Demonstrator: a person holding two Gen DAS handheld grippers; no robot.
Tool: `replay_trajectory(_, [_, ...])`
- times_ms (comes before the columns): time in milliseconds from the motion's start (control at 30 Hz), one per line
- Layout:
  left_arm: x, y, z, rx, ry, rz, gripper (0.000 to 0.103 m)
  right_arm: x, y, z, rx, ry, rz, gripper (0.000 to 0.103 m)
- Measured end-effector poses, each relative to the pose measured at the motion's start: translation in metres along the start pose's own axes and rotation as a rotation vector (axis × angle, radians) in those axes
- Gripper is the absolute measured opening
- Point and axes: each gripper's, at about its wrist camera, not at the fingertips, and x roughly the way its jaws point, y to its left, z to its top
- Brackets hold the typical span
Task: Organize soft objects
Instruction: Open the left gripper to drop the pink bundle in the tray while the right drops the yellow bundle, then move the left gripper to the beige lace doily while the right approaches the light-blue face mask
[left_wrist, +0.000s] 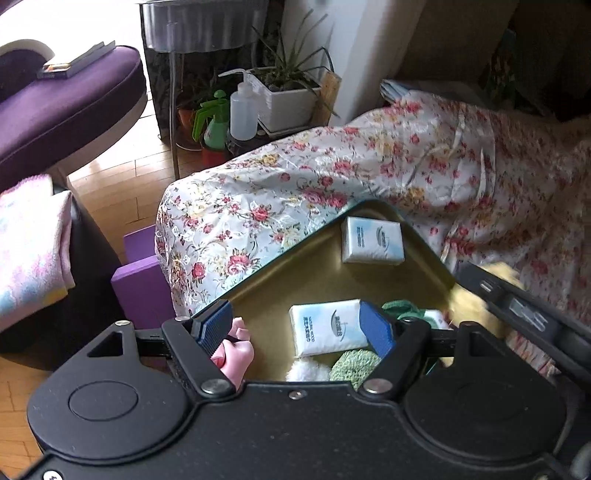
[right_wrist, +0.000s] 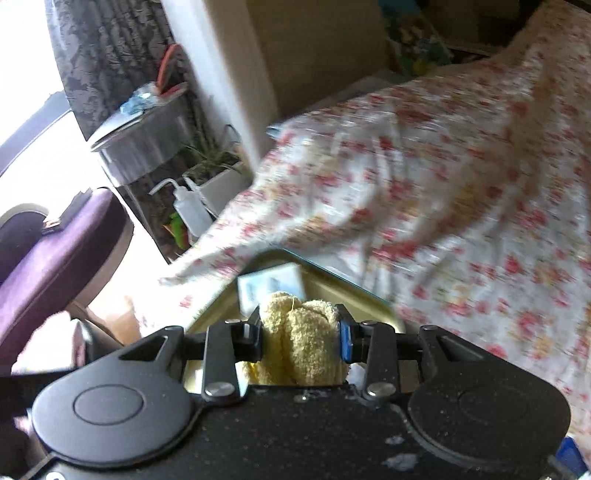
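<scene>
- The nearer white tissue pack (left_wrist: 327, 326) in the gold tray (left_wrist: 280, 280) bears a small line of capitals that seems to read "NATURAL WOOD" (the characters beside it and the logo are too small to read).
- The farther tissue pack (left_wrist: 371, 240) carries the same print, illegible.
- The right wrist view is too blurred for any text.

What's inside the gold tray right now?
In the gold tray: two tissue packs, a pink toy, a green crocheted piece, something white and fluffy. The left gripper covers the near end.
</scene>
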Motion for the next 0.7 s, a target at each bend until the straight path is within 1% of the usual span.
replay_trajectory(67, [-0.004, 0.004, 0.002, -0.015, -0.014, -0.005, 0.072, 0.008, 0.011, 0.005, -0.008, -0.011, 0.004, 0.047])
replay_trajectory(133, [-0.007, 0.007, 0.003, -0.027, -0.025, -0.007, 0.072, 0.015, 0.019, 0.009, -0.020, -0.024, -0.013, 0.049])
replay_trajectory(233, [-0.008, 0.011, 0.006, -0.039, -0.031, -0.012, 0.072, 0.021, 0.023, 0.008, -0.041, -0.018, -0.043, 0.054])
replay_trajectory(267, [-0.008, 0.011, 0.006, -0.040, -0.033, -0.014, 0.072, 0.020, 0.022, 0.006, -0.044, -0.018, -0.051, 0.058])
replay_trajectory(367, [-0.011, 0.011, 0.006, -0.037, -0.045, -0.016, 0.072, 0.012, 0.017, -0.002, -0.064, -0.032, -0.085, 0.068])
replay_trajectory(400, [-0.012, 0.010, 0.006, -0.032, -0.050, -0.016, 0.073, 0.008, 0.015, -0.006, -0.076, -0.039, -0.103, 0.077])
replay_trajectory(467, [-0.014, 0.008, 0.005, -0.026, -0.059, -0.018, 0.073, 0.000, 0.010, -0.013, -0.098, -0.061, -0.139, 0.088])
replay_trajectory(500, [-0.015, 0.007, 0.005, -0.021, -0.062, -0.019, 0.073, -0.005, 0.008, -0.017, -0.111, -0.062, -0.157, 0.092])
replay_trajectory(533, [-0.016, 0.006, 0.004, -0.016, -0.064, -0.021, 0.074, -0.009, 0.005, -0.019, -0.122, -0.057, -0.172, 0.093])
replay_trajectory(600, [-0.018, 0.003, 0.004, -0.007, -0.068, -0.024, 0.074, -0.017, -0.002, -0.025, -0.136, -0.036, -0.197, 0.101])
replay_trajectory(667, [-0.019, 0.000, 0.002, 0.006, -0.074, -0.023, 0.075, -0.029, -0.010, -0.032, -0.137, -0.022, -0.210, 0.102])
replay_trajectory(700, [-0.019, -0.003, 0.002, 0.016, -0.077, -0.022, 0.079, -0.034, -0.014, -0.036, -0.138, -0.015, -0.215, 0.103])
